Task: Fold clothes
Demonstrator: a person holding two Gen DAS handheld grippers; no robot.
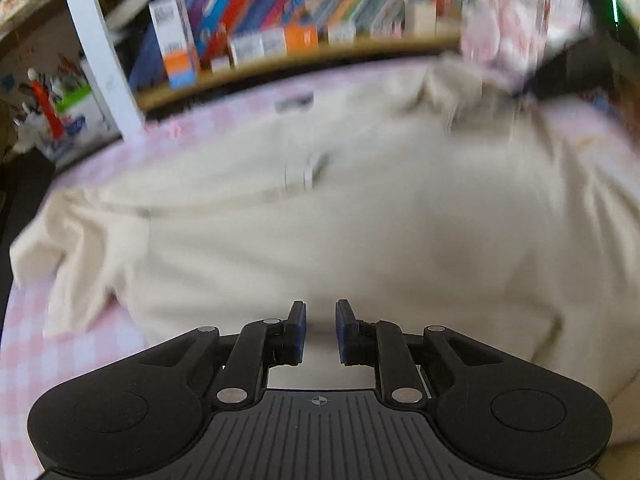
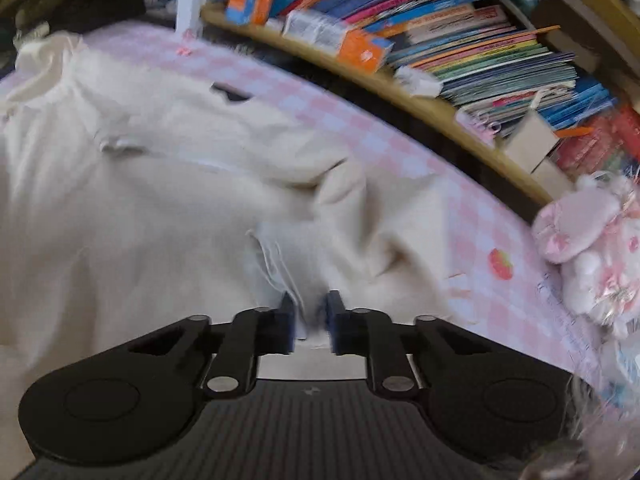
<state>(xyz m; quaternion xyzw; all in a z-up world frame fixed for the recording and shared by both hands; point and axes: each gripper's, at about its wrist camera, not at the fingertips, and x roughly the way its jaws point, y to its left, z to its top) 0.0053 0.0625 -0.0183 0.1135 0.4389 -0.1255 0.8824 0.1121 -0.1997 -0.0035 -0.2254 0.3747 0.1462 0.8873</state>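
A cream shirt (image 1: 360, 216) lies spread on a pink-and-white checked cover (image 1: 72, 360), one sleeve (image 1: 68, 248) sticking out to the left. My left gripper (image 1: 321, 330) hovers low over the shirt's near part, its blue pads a small gap apart, and I see no cloth pinched between them. In the right wrist view the same shirt (image 2: 140, 208) is rumpled, with creases running toward my right gripper (image 2: 310, 326). That gripper is shut on a bunched white-edged fold of the shirt. Both views are blurred by motion.
A wooden shelf (image 1: 304, 60) packed with books (image 2: 460, 28) and small boxes runs along the far side of the cover. A pink plush toy (image 2: 588, 248) lies at the right edge. A white post (image 1: 96, 48) and a cluttered box (image 1: 68, 116) stand at the left.
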